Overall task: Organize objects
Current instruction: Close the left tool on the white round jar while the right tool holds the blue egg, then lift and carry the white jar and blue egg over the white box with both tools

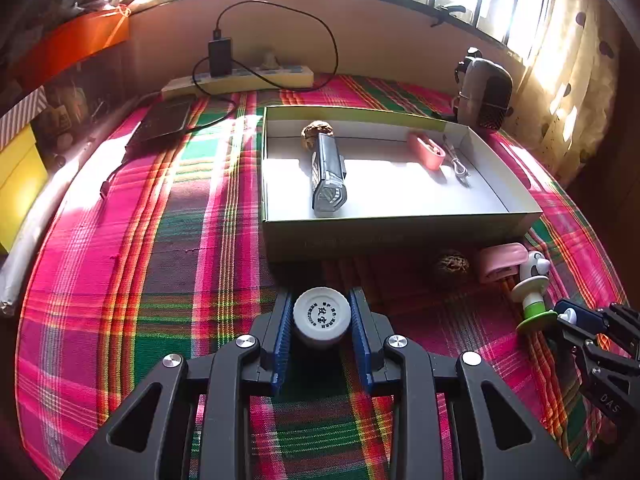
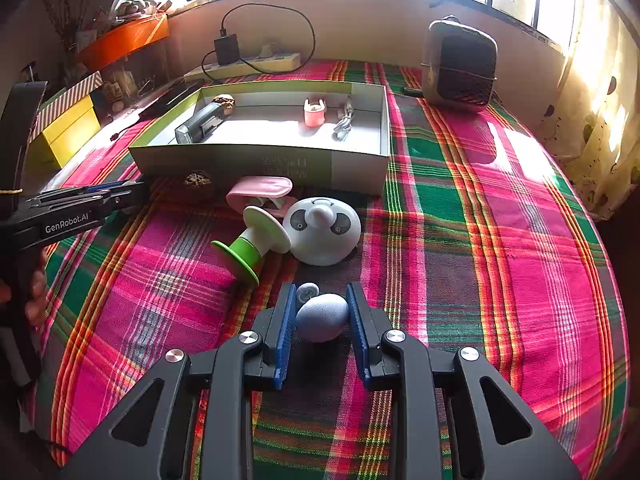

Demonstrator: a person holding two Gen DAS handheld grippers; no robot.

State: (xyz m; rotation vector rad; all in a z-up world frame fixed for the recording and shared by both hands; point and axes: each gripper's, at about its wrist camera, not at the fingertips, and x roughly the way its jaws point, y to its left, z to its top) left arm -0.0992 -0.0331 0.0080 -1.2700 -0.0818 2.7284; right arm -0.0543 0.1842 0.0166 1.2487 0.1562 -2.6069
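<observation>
You are at the pick-up step. Your left hand-held gripper [image 1: 322,320] clamps the white bottle [image 1: 322,317] just in front of the open box [image 1: 400,232], and your right hand-held gripper [image 2: 322,316] grips a pale blue egg-shaped piece [image 2: 322,317] near the panda toy [image 2: 322,230]. Next, lift each over the box's near wall and release inside.

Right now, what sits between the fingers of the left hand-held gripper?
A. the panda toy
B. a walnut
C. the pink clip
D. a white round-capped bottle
D: in the left wrist view the left hand-held gripper has its blue pads against the sides of the white round-capped bottle, printed cap facing the camera.
</observation>
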